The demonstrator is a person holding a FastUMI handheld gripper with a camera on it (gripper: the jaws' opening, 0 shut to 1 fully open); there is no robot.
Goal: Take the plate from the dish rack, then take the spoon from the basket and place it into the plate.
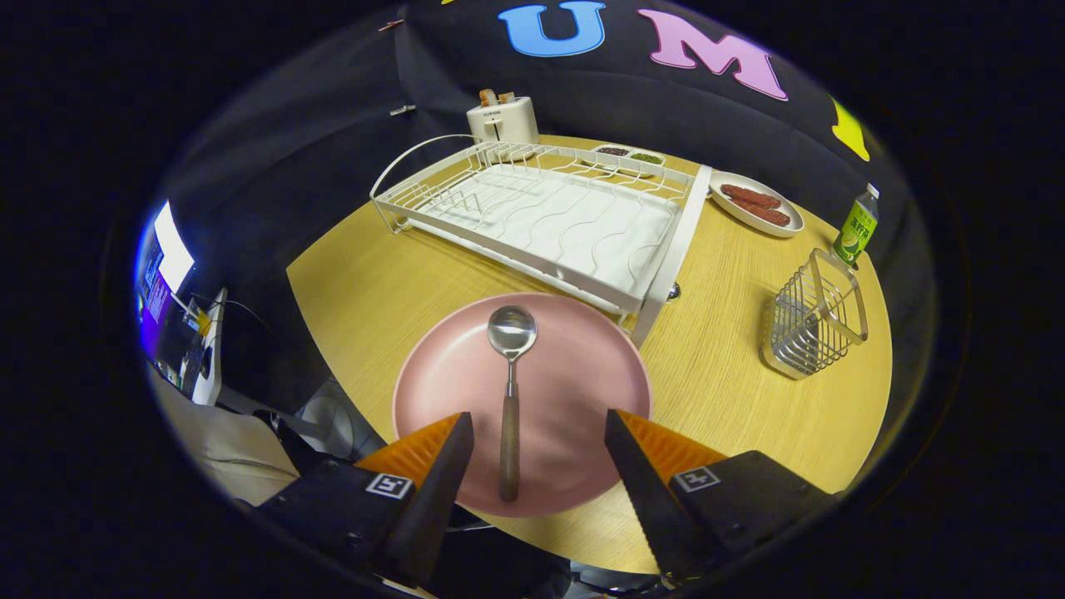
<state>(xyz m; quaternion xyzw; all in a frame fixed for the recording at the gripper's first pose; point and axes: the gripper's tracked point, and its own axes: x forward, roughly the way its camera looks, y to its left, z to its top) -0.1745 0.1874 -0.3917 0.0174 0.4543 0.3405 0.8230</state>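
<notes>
A round, light wooden table (399,283) carries a white wire dish rack (541,216) at its centre, with a pink plate (574,374) just in front of it. To the right stands a wire basket (815,320), and beyond it a green bottle (857,226). An oval dish of sausages (755,205), two small bowls (631,155) and a white toaster (502,121) line the far edge.

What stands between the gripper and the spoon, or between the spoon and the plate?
Nothing visible. The spoon already lies in the pink plate, bowl toward the dish rack. The gripper is open, its fingers either side of the handle, not touching it.
</notes>
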